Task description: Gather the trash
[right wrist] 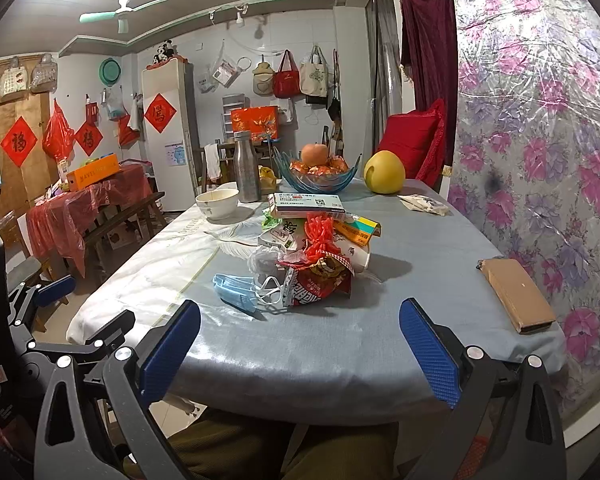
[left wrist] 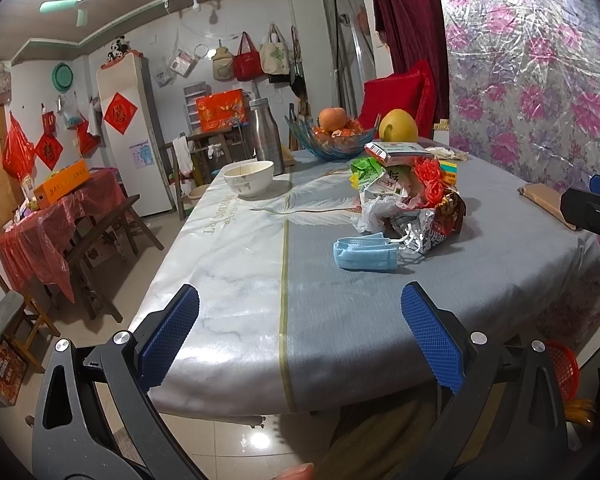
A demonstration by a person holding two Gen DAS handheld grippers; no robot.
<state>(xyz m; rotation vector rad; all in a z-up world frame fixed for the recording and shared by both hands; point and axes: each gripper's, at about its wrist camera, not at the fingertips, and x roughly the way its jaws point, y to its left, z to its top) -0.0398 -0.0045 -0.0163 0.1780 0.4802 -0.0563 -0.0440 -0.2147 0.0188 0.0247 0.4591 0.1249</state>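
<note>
Both tongs hover over the near edge of a table draped in a glossy grey-and-white cloth. The left gripper has its blue-padded jaws spread wide with nothing between them, and so does the right gripper. The trash, a heap of crumpled wrappers, cartons and red plastic netting, lies mid-table, well apart from both. A crumpled light-blue face mask lies at the heap's near left side, touching it. Farther back stand a white ceramic bowl, a steel flask, a blue glass fruit bowl and a yellow pomelo. A flat brown cardboard packet lies at the right edge.
</note>
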